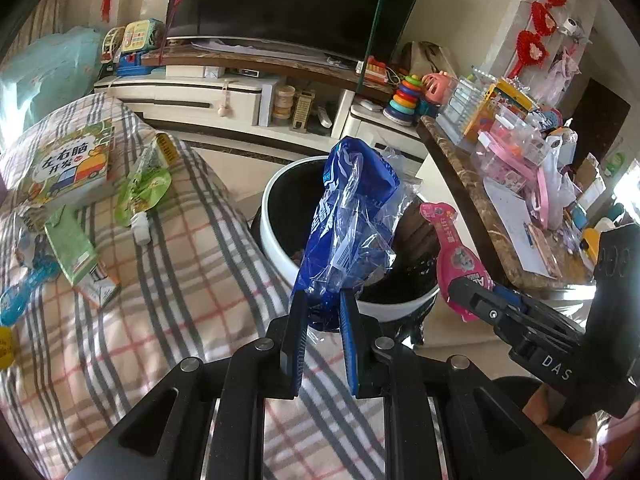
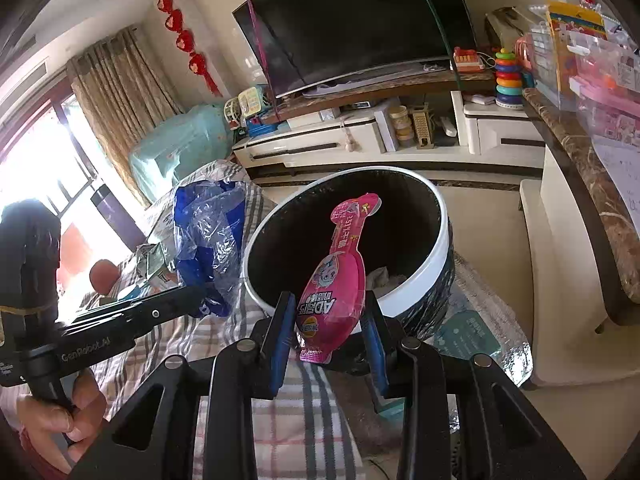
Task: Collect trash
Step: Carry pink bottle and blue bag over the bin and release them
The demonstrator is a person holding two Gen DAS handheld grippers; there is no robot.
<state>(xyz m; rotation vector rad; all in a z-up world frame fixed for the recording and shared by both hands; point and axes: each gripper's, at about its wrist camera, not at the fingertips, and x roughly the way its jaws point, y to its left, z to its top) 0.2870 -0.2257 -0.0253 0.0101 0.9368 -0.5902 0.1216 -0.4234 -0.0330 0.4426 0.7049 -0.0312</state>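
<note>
A blue wrapper is clamped by the left gripper, a pink pouch by the right gripper; both are angled downward over the bin's rim.

Our left gripper jaws clamp the blue plastic wrapper over the white-rimmed trash bin; right gripper grips a pink pouch beside it.

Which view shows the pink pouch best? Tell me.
The right wrist view: the pink pouch sits centred, label facing the camera, clamped in the right gripper before the bin. The left wrist view shows it small and side-on at the right.
</note>
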